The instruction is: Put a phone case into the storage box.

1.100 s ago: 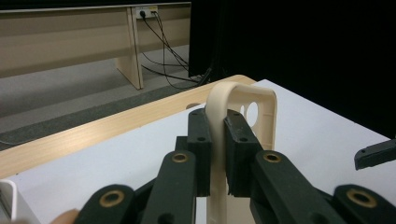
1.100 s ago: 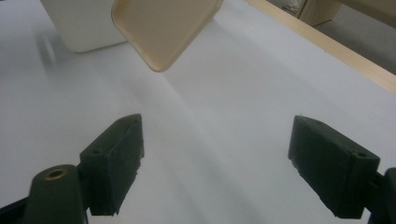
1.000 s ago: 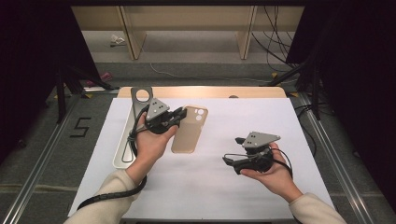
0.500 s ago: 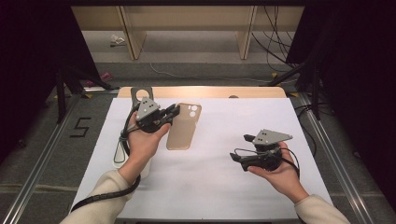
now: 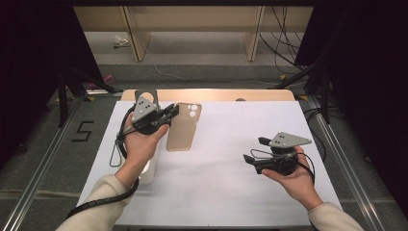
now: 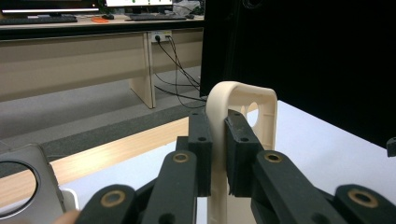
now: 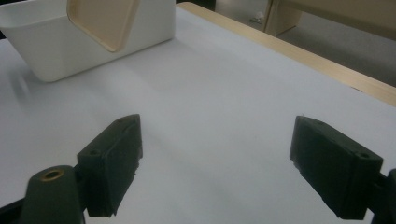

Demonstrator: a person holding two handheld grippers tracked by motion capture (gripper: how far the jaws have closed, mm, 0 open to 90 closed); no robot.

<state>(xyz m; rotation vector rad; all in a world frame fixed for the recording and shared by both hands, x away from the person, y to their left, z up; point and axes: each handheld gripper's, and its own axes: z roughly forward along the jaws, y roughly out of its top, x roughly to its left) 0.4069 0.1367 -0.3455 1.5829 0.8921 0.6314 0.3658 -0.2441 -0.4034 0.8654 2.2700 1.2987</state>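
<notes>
At the far left of the white table (image 5: pixel 216 192), the left gripper (image 5: pixel 169 111) has carried the phone case (image 5: pixel 183 126) a little farther from the person than a second ago, its jaws still clamped on one long edge. I'd judge the case is lifted and in transit, not yet set anywhere. It is a beige, slightly see-through shell with a camera cut-out at its far end. A white bin (image 7: pixel 56 42) sits near. Over at the right, the right gripper (image 5: pixel 254 149) has drifted outward, jaws spread wide and empty.
</notes>
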